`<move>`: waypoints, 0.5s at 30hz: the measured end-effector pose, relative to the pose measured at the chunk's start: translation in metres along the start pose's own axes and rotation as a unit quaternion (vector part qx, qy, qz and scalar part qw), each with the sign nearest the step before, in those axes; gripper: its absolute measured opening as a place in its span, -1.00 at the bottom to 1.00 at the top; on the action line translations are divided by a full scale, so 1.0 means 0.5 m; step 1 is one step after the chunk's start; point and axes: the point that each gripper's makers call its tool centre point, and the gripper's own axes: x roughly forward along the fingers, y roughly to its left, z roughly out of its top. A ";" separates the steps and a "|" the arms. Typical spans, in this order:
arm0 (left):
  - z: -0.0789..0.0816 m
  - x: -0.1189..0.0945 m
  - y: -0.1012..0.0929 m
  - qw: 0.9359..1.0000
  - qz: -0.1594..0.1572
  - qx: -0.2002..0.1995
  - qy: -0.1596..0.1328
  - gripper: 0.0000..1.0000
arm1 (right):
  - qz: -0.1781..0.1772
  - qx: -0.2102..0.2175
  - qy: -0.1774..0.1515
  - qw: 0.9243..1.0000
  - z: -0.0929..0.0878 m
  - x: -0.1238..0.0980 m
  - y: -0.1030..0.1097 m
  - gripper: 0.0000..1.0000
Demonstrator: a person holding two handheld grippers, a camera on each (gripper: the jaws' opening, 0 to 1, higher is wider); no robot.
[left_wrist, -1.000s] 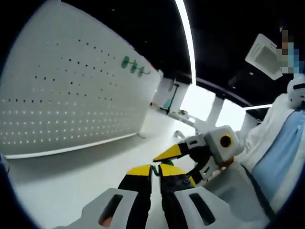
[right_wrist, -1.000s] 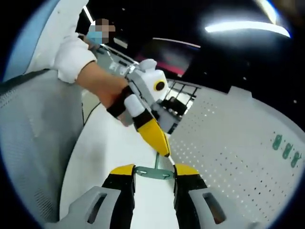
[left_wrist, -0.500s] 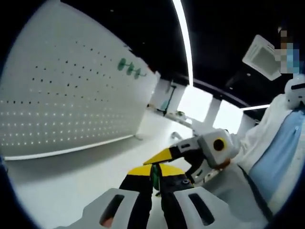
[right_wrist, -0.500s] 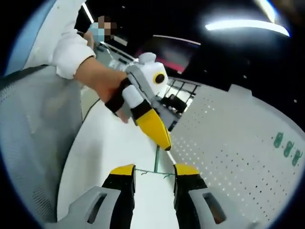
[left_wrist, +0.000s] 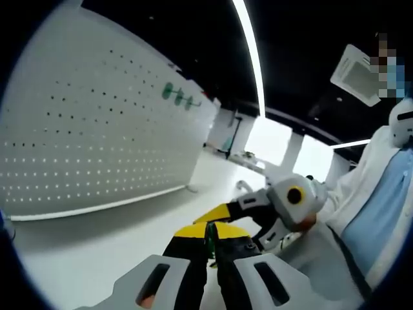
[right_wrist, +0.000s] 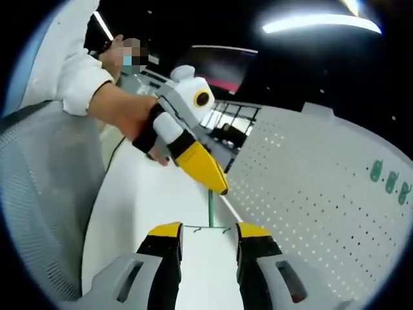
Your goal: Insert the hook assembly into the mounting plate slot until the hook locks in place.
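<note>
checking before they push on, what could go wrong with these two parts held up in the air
1. The mounting plate shows edge-on and thin between the right hand-held gripper jaws; a push could twist it.
2. The left hand-held gripper pinches the hook by its end, so it may slip or tilt.

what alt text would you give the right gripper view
The right gripper holds a thin metal mounting plate between its yellow-tipped fingers, while the left gripper, in a person's hand, holds a green hook upright against it. A white pegboard stands to the right.
</note>
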 end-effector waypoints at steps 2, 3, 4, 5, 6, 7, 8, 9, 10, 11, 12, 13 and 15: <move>0.003 -0.001 0.001 1.000 0.002 0.003 -0.002 -0.95 | 0.001 0.003 -0.015 1.000 0.010 -0.001 -0.003 -0.32; 0.003 -0.001 0.000 1.000 0.002 0.005 -0.002 -0.95 | 0.002 0.007 -0.014 1.000 0.010 -0.001 -0.002 -0.33; 0.003 -0.002 0.000 1.000 0.003 0.008 -0.002 -0.95 | 0.003 0.012 -0.012 1.000 0.009 -0.002 -0.004 -0.33; 0.002 -0.002 0.000 1.000 0.003 0.012 -0.001 -0.95 | 0.004 0.014 -0.011 1.000 0.010 -0.001 -0.005 -0.34; 0.002 -0.002 -0.001 1.000 0.002 0.016 0.000 -0.95 | 0.006 0.015 -0.013 1.000 0.012 -0.003 -0.005 -0.34; 0.001 -0.001 -0.003 1.000 0.001 0.020 0.002 -0.95 | 0.009 0.017 -0.013 1.000 0.013 -0.003 -0.004 -0.34; -0.002 0.001 -0.006 1.000 -0.001 0.029 0.005 -0.95 | 0.011 0.016 -0.011 1.000 0.013 -0.003 -0.002 -0.34; -0.005 0.002 -0.008 0.999 -0.003 0.038 0.011 -0.95 | 0.018 0.011 -0.006 1.000 0.011 -0.004 0.001 -0.34; -0.007 0.004 -0.014 0.999 -0.007 0.048 0.015 -0.95 | 0.025 0.010 -0.002 1.000 0.008 -0.006 0.002 -0.35; -0.010 0.004 -0.018 0.998 -0.011 0.058 0.021 -0.95 | 0.030 0.005 -0.002 1.000 0.008 -0.010 0.002 -0.36; -0.013 0.005 -0.024 0.997 -0.016 0.067 0.026 -0.95 | 0.038 0.005 -0.001 0.999 0.007 -0.012 0.003 -0.37; -0.016 0.006 -0.027 0.997 -0.019 0.074 0.030 -0.95 | 0.063 0.009 0.004 0.998 0.002 -0.017 0.014 -0.37; -0.029 0.009 -0.037 0.994 -0.030 0.095 0.049 -0.95 | 0.080 -0.010 0.013 0.997 -0.004 -0.022 0.018 -0.37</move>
